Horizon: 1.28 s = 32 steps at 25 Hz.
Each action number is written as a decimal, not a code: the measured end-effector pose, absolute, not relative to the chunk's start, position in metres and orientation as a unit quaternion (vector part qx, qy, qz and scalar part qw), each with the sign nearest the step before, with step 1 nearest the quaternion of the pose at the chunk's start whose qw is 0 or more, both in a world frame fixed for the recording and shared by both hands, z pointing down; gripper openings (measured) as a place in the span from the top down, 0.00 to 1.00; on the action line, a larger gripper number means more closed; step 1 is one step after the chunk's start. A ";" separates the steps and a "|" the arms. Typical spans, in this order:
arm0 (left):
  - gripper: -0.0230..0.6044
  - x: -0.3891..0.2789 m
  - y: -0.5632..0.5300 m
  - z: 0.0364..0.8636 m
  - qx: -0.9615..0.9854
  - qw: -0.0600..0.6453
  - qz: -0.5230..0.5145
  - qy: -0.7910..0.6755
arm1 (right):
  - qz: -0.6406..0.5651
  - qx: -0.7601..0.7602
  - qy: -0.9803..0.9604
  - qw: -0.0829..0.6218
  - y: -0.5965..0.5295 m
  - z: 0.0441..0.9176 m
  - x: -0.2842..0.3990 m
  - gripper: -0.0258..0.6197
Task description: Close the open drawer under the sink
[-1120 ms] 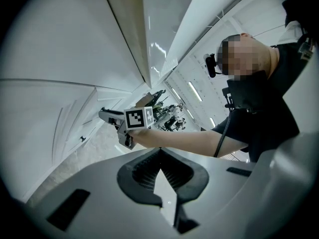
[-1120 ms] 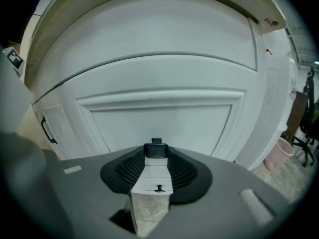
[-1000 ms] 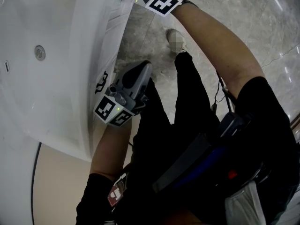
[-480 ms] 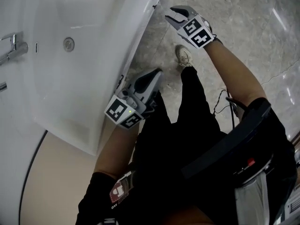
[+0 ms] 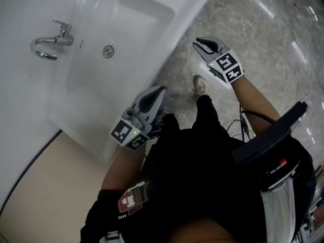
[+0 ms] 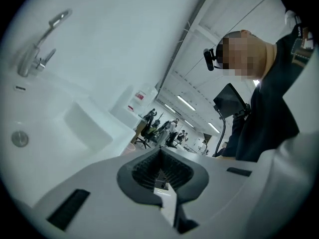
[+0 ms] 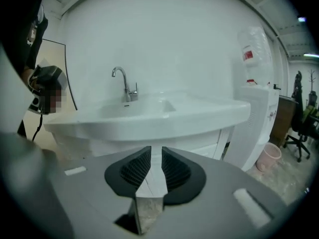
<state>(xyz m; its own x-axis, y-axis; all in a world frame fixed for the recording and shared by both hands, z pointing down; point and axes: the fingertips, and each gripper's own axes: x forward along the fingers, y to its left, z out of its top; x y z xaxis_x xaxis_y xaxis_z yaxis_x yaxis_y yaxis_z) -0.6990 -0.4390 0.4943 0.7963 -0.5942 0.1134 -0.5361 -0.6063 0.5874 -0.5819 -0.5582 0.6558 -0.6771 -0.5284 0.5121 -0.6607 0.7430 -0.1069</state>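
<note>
The white sink point(image 5: 126, 34) with its chrome tap point(image 5: 50, 42) fills the upper left of the head view. The drawer under it is hidden there. In the right gripper view the white cabinet front point(image 7: 217, 141) shows below the basin point(image 7: 149, 116), and I see no drawer standing out from it. My left gripper point(image 5: 154, 92) hangs at the sink's front rim, jaws together, holding nothing. My right gripper point(image 5: 202, 42) is over the floor to the right of the sink. Its jaws have just been closing and stand part open point(image 7: 156, 151) with nothing between them.
A grey marble floor point(image 5: 263, 29) lies right of the sink, with the person's shoe point(image 5: 201, 85) on it. In the right gripper view a tall white unit point(image 7: 254, 128), a pink bin point(image 7: 270, 156) and an office chair point(image 7: 299, 128) stand to the right.
Both grippers have risen from low beside the cabinet to about the sink's rim. The right gripper's jaws have narrowed. The tap has come into the head view.
</note>
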 end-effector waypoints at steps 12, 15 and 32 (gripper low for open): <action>0.96 -0.850 -0.411 0.372 0.857 0.245 -0.115 -0.438 | 0.080 0.264 -0.944 0.182 -0.564 0.498 -0.699 0.96; 0.96 -0.895 -0.395 0.359 0.844 0.232 -0.114 -0.470 | 0.095 0.250 -0.949 0.168 -0.555 0.475 -0.732 0.96; 0.96 -1.083 -0.334 0.280 0.796 0.156 -0.170 -0.559 | 0.120 0.187 -0.964 0.144 -0.522 0.364 -0.892 0.96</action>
